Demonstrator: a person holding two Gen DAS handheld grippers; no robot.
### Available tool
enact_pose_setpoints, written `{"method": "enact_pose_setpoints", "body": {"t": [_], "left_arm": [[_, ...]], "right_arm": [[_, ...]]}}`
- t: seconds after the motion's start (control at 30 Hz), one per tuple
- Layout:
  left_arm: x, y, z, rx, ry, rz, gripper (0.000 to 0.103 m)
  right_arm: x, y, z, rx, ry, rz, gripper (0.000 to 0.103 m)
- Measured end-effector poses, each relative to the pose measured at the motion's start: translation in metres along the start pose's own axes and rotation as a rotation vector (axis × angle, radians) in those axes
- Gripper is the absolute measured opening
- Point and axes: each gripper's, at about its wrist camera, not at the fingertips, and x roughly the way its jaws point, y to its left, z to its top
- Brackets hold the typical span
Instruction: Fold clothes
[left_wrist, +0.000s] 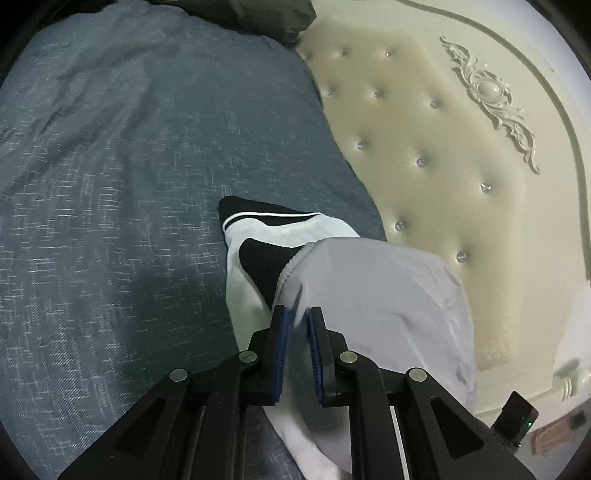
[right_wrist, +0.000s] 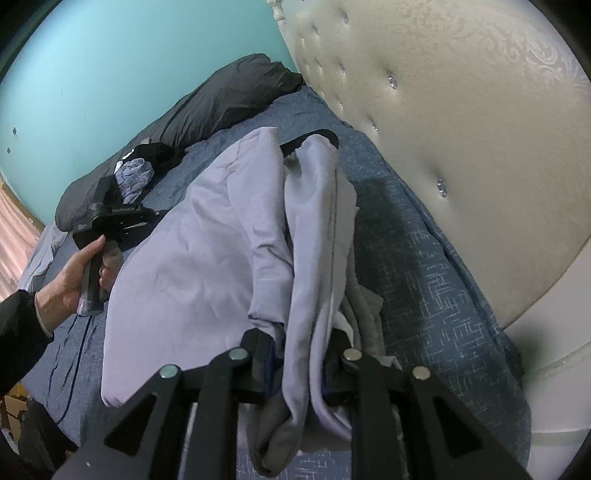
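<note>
Now right hand-held gripper (right_wrist: 295, 369) pinching lavender garment (right_wrist: 192, 251)

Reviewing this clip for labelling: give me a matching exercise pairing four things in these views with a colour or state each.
Things:
1. garment
2. bedspread
3. headboard
4. right gripper

Colour or state:
A. cream, tufted with studs
B. pale lavender with black trim
C. closed on a fold of fabric
D. blue-grey, woven pattern

Pairs: 1-B, 2-D, 3-A, 4-C
</note>
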Motion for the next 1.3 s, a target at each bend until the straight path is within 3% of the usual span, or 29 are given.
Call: {"method": "enact_pose_setpoints", "body": {"t": [0.1, 0.23, 0.5, 0.6, 0.7, 0.87, 1.0, 1.3], "left_arm": [[-0.021, -0.014, -0.002, 0.024, -0.028, -0.014, 0.01], [-0.042, -0.051, -0.022, 0.164, -0.012, -0.011, 0.01], [-0.044, -0.109, -0.082, 0.349, 0.061, -0.006, 0.01], [-0.039, -0.12, -0.098, 0.38, 0.077, 0.004, 0.011], [-0.04, -0.125, -0.111, 0.397, 0.078, 0.021, 0.011], [-0.031, -0.128, -0.121, 0.426, 0.071, 0.08, 0.011], [-0.028, -0.128, -0.133, 0.449, 0.076, 0.104, 0.011], [0.008, -0.109, -0.149, 0.449, 0.112, 0.125, 0.011]], "right_arm": [[-0.007, -0.006, -0.001, 0.041, 0.009, -0.009, 0.033], [-0.028, -0.014, -0.003, 0.054, -0.022, -0.028, 0.037], [-0.077, -0.012, -0.004, 0.05, -0.117, -0.11, 0.036], [-0.086, 0.005, -0.001, 0.017, -0.178, -0.048, 0.023], [-0.076, 0.027, 0.008, -0.022, -0.174, 0.017, 0.015], [-0.033, 0.049, 0.014, -0.079, -0.117, -0.024, 0.009], [-0.005, 0.03, 0.012, -0.032, -0.105, -0.083, 0.0], [0.036, -0.006, -0.023, 0.088, -0.102, -0.076, 0.0]]}}
